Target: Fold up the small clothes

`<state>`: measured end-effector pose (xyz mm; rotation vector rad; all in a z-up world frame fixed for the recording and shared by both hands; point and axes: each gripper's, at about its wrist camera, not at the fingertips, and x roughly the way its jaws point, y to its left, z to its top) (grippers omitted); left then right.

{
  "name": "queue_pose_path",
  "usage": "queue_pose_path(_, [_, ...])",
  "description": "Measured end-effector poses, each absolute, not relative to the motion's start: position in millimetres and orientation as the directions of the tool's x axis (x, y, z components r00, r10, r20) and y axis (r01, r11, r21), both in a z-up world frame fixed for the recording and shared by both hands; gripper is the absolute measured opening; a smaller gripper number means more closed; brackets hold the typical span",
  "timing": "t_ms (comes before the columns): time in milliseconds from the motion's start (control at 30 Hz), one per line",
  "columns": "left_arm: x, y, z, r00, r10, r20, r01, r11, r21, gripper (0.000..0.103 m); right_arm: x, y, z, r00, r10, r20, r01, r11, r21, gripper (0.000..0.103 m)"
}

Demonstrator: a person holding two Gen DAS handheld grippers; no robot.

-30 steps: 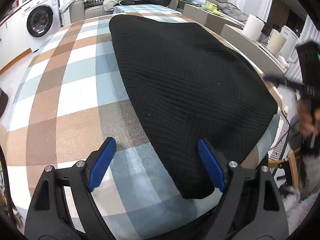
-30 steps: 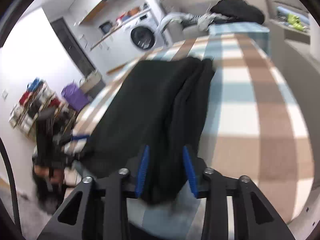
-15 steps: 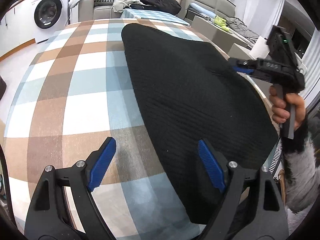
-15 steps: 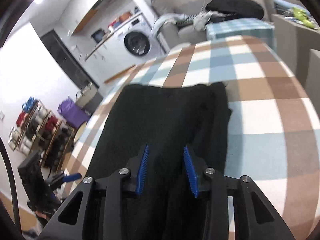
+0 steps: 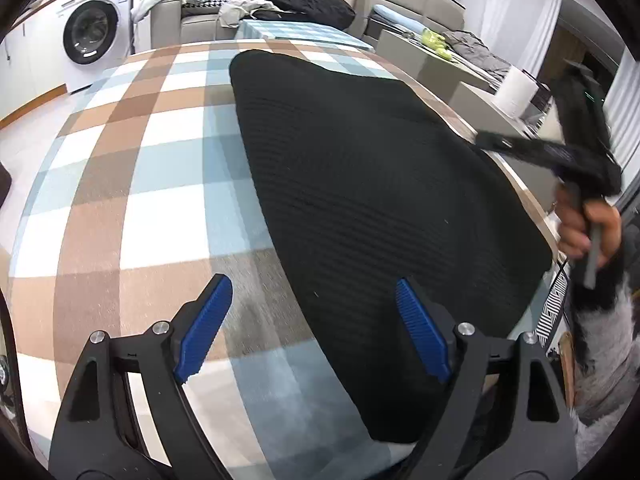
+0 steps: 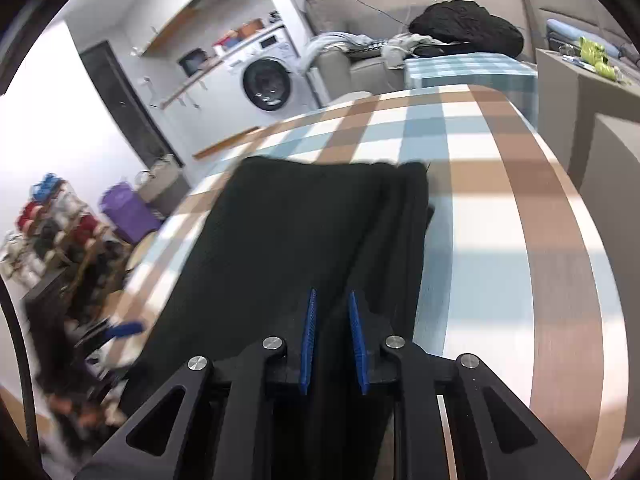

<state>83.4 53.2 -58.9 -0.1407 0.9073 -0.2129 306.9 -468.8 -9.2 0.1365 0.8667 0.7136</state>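
- Now, your black knit garment (image 5: 372, 200) lies flat on the checked table (image 5: 132, 184), its long axis running from 6 toward 12 o'clock.
- Your right tongs (image 6: 334, 340) are closing over its edge folds, cloth between the jaws but not yet pinched.
- Your left tongs (image 5: 316, 328) gape wide, empty, at its near corner.

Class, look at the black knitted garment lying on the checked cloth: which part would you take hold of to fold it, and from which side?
Grip the near corner of the black knitted garment, where it narrows to a thin flat edge on the checked cloth. Come in low from the table's near edge, so one finger can probably slide under. The open left tongs already straddle that edge; the right tongs are closing over its far side.
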Motion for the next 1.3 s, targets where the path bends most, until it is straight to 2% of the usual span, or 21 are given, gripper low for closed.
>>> queue_pose_path(100, [73.0, 48.4, -57.4, 0.599, -0.253, -0.76, 0.148, 0.967, -0.205, 0.082, 254.5, -487.3, -6.0, 0.402, 0.683, -0.61, -0.586, 0.704, 0.402, 0.02])
queue_pose_path(200, [64.5, 42.8, -58.2, 0.589, -0.277, -0.759, 0.176, 0.961, -0.214, 0.082, 217.7, -498.0, -8.7, 0.358, 0.729, -0.583, -0.63, 0.65, 0.425, 0.033])
queue_pose_path(267, [61.0, 37.4, -61.2, 0.575, -0.293, -0.764, 0.202, 0.956, -0.215, 0.082, 202.9, -499.5, -15.6, 0.332, 0.736, -0.59, -0.645, 0.633, 0.428, 0.037])
queue_pose_path(500, [60.5, 34.8, -73.4, 0.538, -0.277, -0.796, 0.208, 0.959, -0.193, 0.082, 189.0, -483.4, -38.2, 0.297, 0.696, -0.653, -0.774, 0.577, 0.263, 0.037])
queue_pose_path(533, [60.7, 36.9, -73.9, 0.542, -0.276, -0.793, 0.205, 0.959, -0.194, 0.082, 188.3, -482.5, -38.1, 0.296, 0.697, -0.654, -0.787, 0.566, 0.246, 0.034])
queue_pose_path(600, [62.2, 40.4, -74.7, 0.544, -0.265, -0.796, 0.198, 0.963, -0.185, 0.082, 182.5, -479.6, -37.9, 0.311, 0.687, -0.657, -0.828, 0.535, 0.167, 0.005])
queue_pose_path(667, [62.8, 43.6, -74.8, 0.543, -0.251, -0.801, 0.188, 0.966, -0.175, 0.082, 172.2, -476.6, -39.7, 0.321, 0.656, -0.683, -0.867, 0.494, 0.067, 0.005])
queue_pose_path(967, [63.4, 51.7, -74.1, 0.545, -0.237, -0.804, 0.172, 0.97, -0.17, 0.083, 167.3, -482.8, -38.5, 0.322, 0.58, -0.748, -0.869, 0.495, 0.009, 0.006])
queue_pose_path(1033, [63.3, 53.6, -71.9, 0.55, -0.237, -0.801, 0.165, 0.971, -0.174, 0.083, 160.4, -487.0, -27.1, 0.358, 0.604, -0.712, -0.858, 0.514, 0.004, 0.007])
queue_pose_path(1200, [62.0, 49.5, -62.7, 0.587, -0.261, -0.767, 0.171, 0.965, -0.198, 0.083, 157.1, -478.4, -7.3, 0.439, 0.706, -0.556, -0.817, 0.571, 0.081, 0.007])
queue_pose_path(1300, [62.6, 44.2, -60.6, 0.609, -0.286, -0.739, 0.175, 0.958, -0.226, 0.083, 167.3, -455.4, -25.8, 0.433, 0.666, -0.608, -0.808, 0.586, 0.067, 0.007])
